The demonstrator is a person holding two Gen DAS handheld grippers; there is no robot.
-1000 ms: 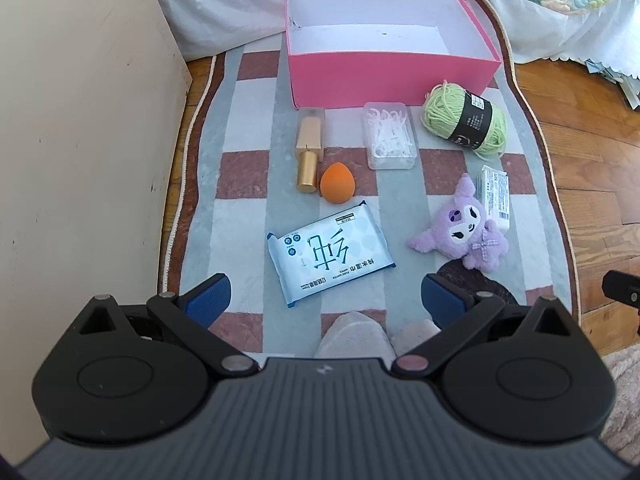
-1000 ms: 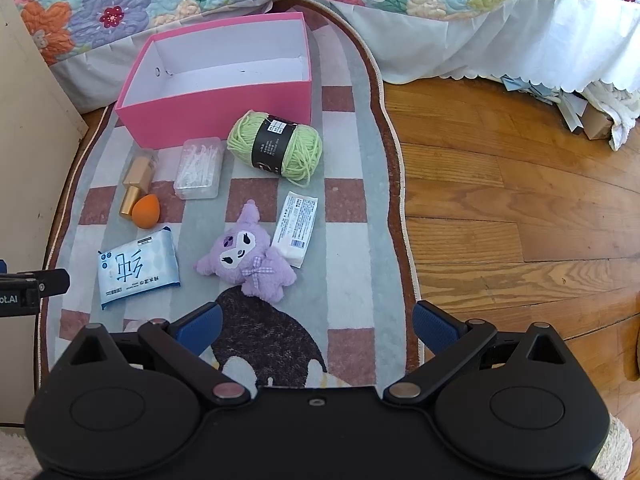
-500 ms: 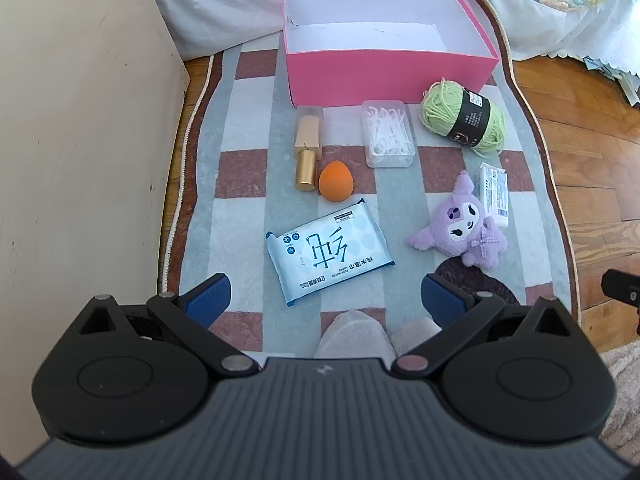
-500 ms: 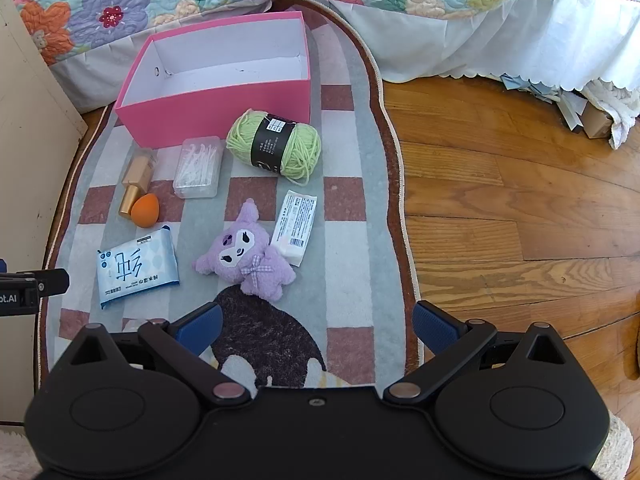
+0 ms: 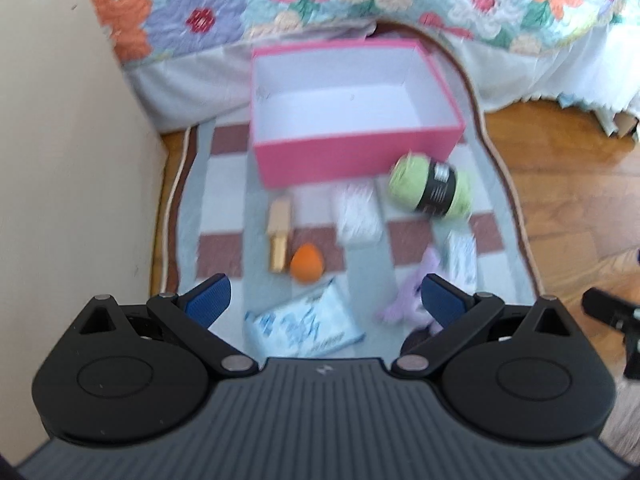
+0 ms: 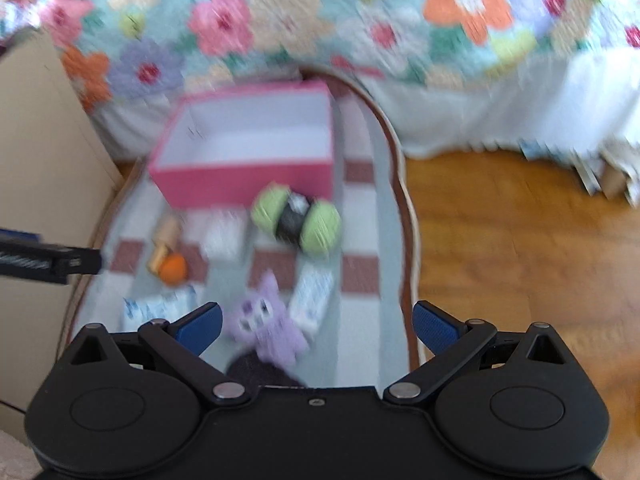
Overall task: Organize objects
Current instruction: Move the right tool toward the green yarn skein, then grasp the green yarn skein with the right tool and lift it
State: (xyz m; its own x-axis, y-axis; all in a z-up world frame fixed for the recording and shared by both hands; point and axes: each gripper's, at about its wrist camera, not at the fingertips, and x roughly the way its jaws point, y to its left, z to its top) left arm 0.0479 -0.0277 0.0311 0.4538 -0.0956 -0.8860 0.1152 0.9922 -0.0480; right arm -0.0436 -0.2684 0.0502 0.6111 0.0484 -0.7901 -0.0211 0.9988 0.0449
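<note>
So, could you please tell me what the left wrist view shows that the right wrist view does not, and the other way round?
Only the left wrist view shows the left hand-held gripper with both fingers spread wide. Only the right wrist view shows the right hand-held gripper likewise open, plus a broad stretch of wooden floor. Both show the empty pink box, green yarn, orange sponge, purple plush, wipes pack and floral quilt.
</note>
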